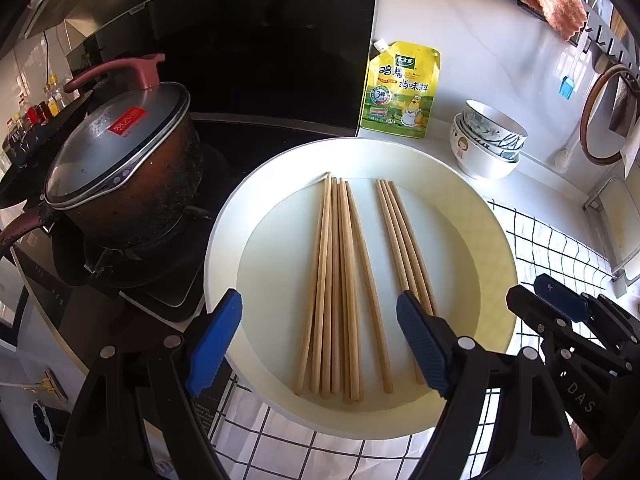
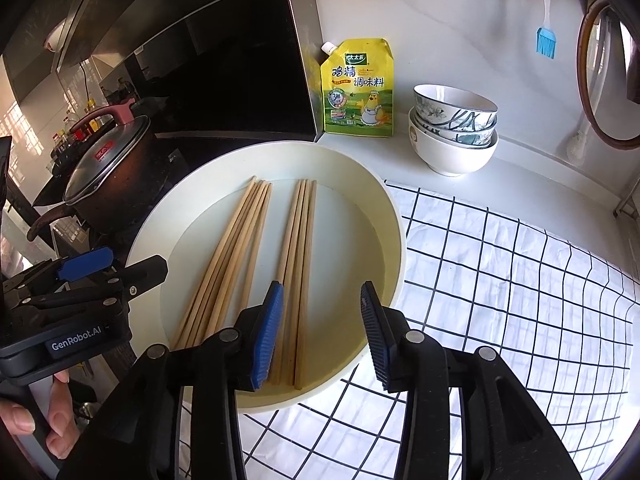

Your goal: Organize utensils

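A round cream plate [image 1: 224, 248] [image 2: 396, 232] holds wooden chopsticks in two groups. The larger bundle [image 1: 336, 280] [image 2: 232, 248] lies on the left and a smaller bundle [image 1: 400, 232] [image 2: 300, 232] on the right. My left gripper [image 1: 320, 320] [image 2: 132, 270] hovers open, its wide-set blue pads on either side of the larger bundle's near half without touching it. My right gripper [image 2: 322, 320] [image 1: 532, 290] is open over the plate's near right part. The smaller bundle's near ends run between its pads, close beside the left pad [image 2: 268, 332], and the right pad stands well off them.
A lidded pot [image 1: 120, 160] [image 2: 108, 172] sits on the stove to the left. A yellow seasoning pouch [image 1: 400, 92] [image 2: 358, 88] and stacked bowls [image 1: 488, 140] [image 2: 454, 132] stand behind the plate. A checked cloth [image 2: 500, 280] covers the counter at right. A hand [image 2: 24, 420] grips the left tool.
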Available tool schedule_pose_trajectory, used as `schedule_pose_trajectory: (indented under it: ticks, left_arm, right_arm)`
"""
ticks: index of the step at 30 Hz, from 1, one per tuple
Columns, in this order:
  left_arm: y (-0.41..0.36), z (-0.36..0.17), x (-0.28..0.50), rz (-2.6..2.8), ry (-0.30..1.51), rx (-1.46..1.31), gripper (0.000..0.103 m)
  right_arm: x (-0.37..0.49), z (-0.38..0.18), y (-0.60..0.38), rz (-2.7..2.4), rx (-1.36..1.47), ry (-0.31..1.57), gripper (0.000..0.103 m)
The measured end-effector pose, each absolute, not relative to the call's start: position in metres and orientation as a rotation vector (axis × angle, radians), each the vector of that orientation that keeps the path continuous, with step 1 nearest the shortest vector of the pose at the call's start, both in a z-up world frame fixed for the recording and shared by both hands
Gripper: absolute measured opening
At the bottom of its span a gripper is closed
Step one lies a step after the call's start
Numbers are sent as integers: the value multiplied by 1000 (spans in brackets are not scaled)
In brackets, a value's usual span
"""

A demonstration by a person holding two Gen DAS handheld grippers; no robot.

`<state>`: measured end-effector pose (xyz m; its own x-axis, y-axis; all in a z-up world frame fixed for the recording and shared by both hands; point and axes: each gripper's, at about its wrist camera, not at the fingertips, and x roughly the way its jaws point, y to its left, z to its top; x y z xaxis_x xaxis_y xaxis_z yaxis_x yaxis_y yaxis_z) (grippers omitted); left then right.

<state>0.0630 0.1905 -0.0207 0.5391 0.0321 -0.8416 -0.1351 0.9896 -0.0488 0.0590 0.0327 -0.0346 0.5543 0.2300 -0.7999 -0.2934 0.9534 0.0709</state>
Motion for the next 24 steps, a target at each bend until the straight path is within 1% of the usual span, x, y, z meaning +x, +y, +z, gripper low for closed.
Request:
schedule_pose_trajectory:
  ticks: [5,7,14,19,24]
  left_arm:
    - [191,-18,61,103,996,-111,78]
    - [191,-18,60,105,995,-112,81]
    - [192,-15,59,114,985,-105,85]
    - [193,-12,57,125,976,-99,92]
    - [193,-9,56,139,973,-96,94]
  right_arm:
    - [57,-33,31,308,-74,931,41]
    - [57,-33,31,308,-75,931,42]
    - [54,-32,30,306,-76,931,43]
    - [52,-31,29,305,-73,929,44]
    - [51,-31,28,304,-76,926,45]
